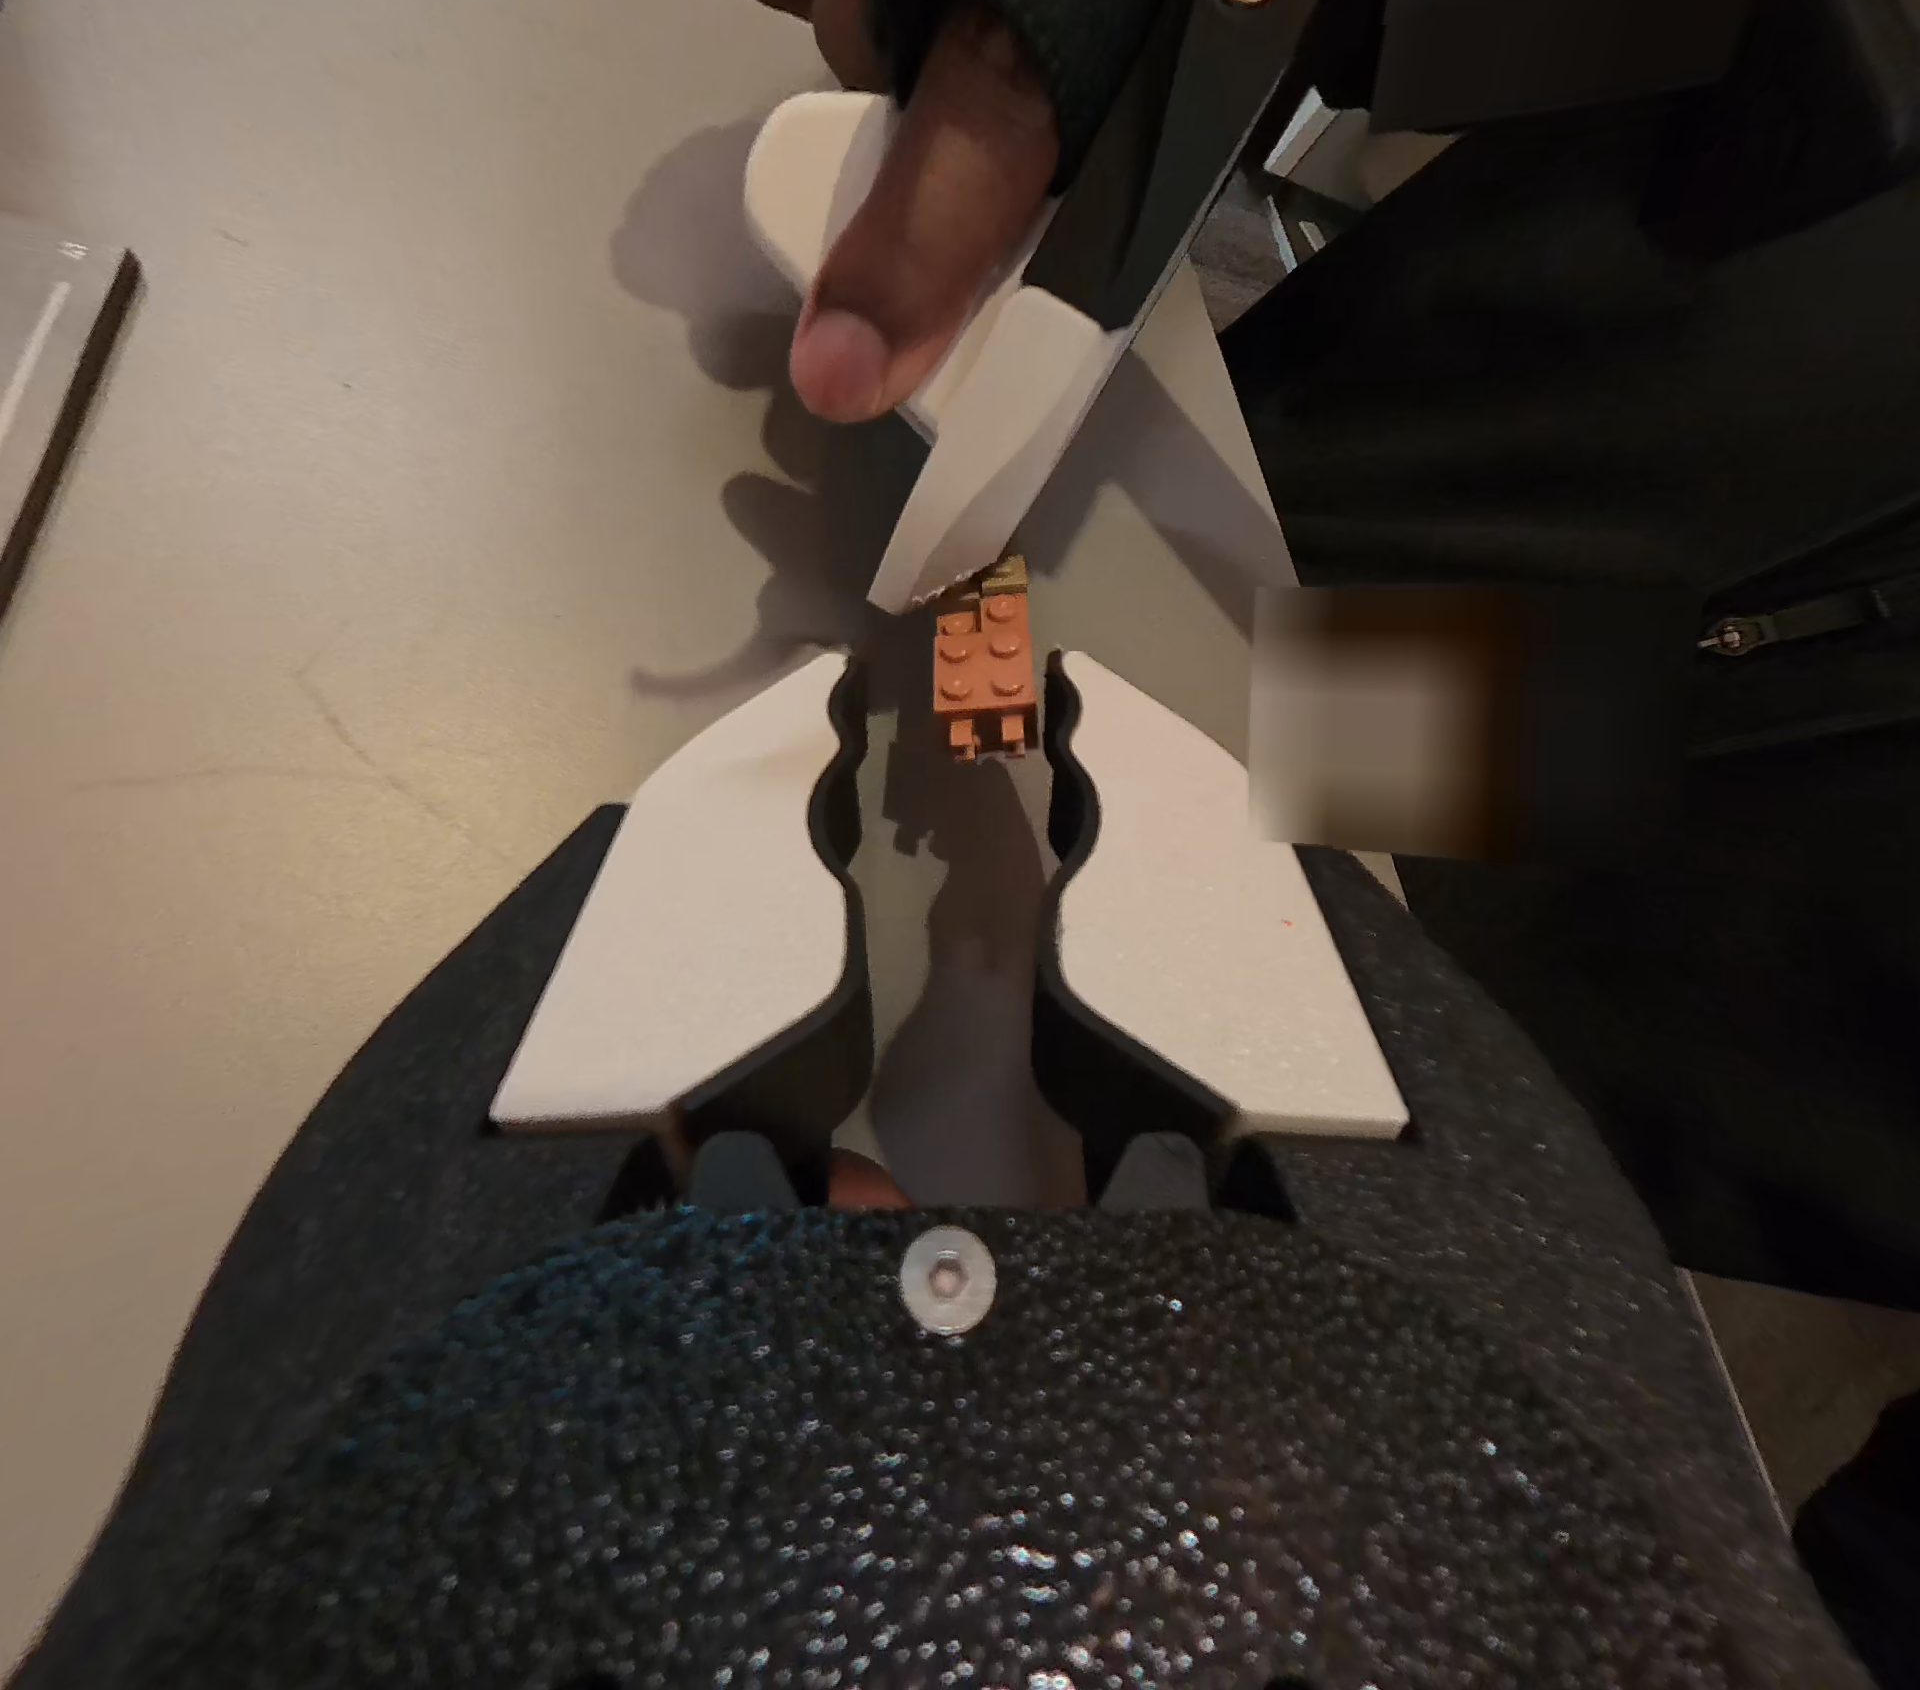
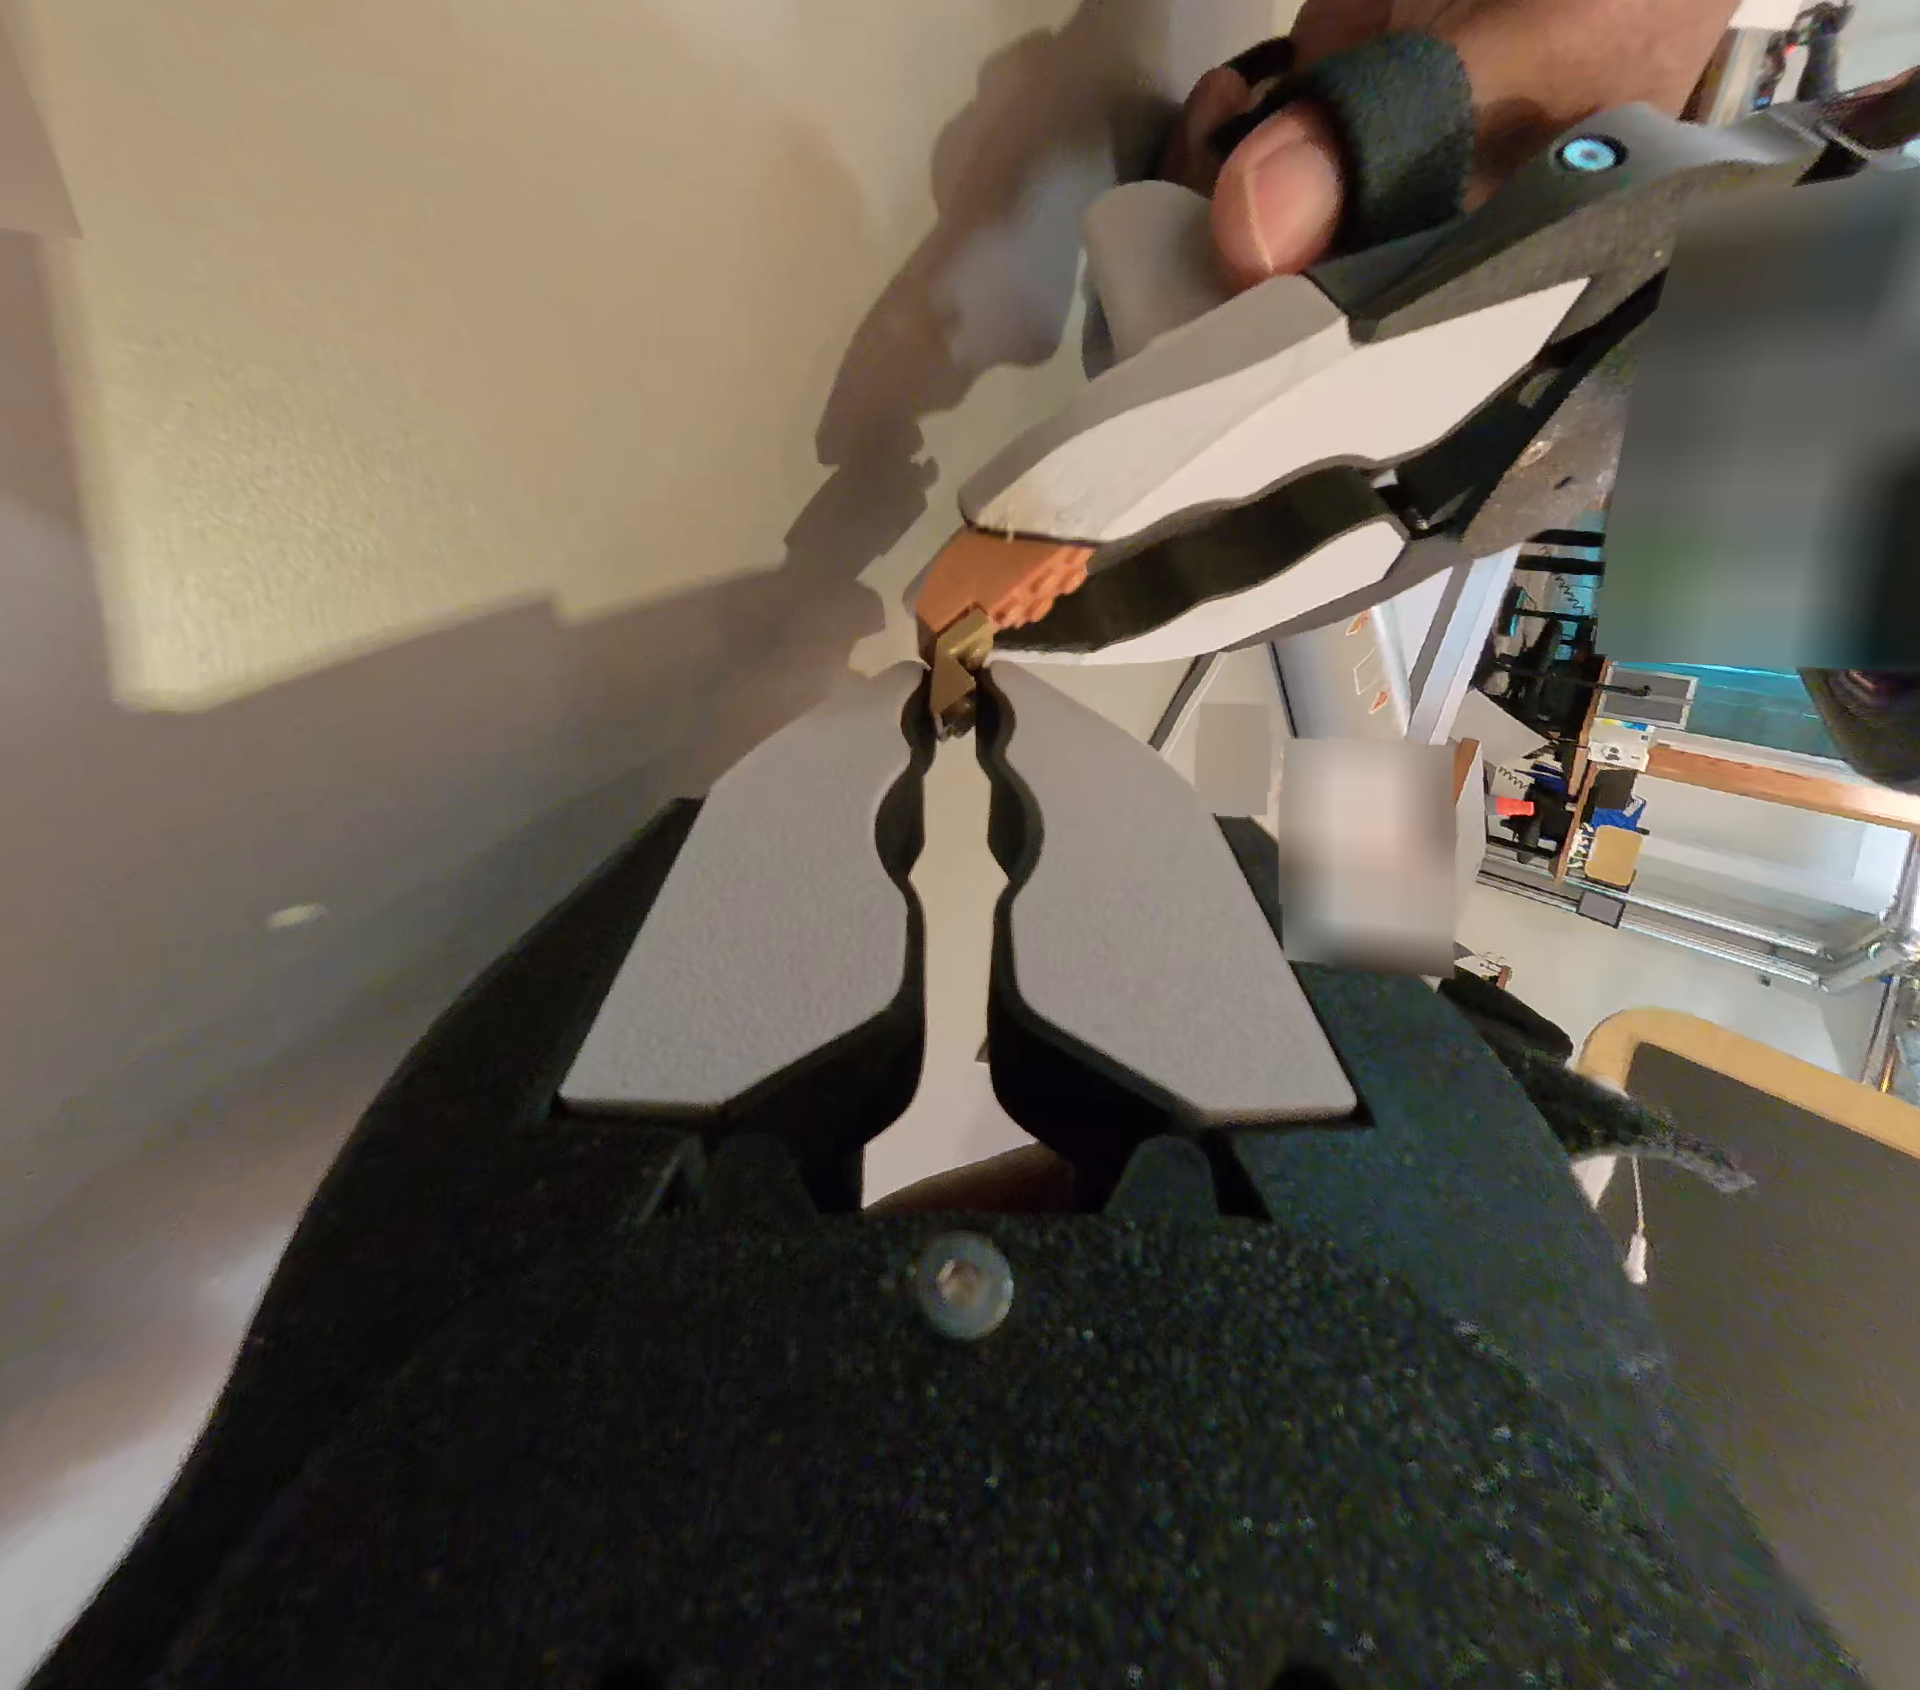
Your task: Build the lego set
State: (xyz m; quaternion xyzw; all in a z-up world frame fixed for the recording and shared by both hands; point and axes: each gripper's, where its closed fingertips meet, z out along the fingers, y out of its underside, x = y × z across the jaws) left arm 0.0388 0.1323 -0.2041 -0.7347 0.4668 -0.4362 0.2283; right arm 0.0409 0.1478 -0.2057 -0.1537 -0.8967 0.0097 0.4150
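Nearest the left camera, the left gripper (image 1: 951, 684) stood released. Its two white fingers (image 1: 727, 861) flanked an orange brick (image 1: 985, 669), with a clear gap on the brick's left side and the other pad only just beside it. It therefore carried none of the brick's weight.

The brick hung in the air over the pale table (image 1: 364, 601), near the edge where the person's dark clothing began, and its shadow fell on the surface beneath. Its long axis ran along the left gripper's fingers. The studs faced up towards the left camera, the two small prongs pointed back at that camera, and the other end pointed away.

At that far end sat a small olive piece (image 2: 954, 674), joined to the brick. The right gripper (image 2: 956, 705) was clenched on it, with both pads pressed to its sides. That pinch was probably the only thing keeping the pair aloft. Farther off, a hand (image 1: 914, 269) gripped the right gripper's body, which came down steeply from above.
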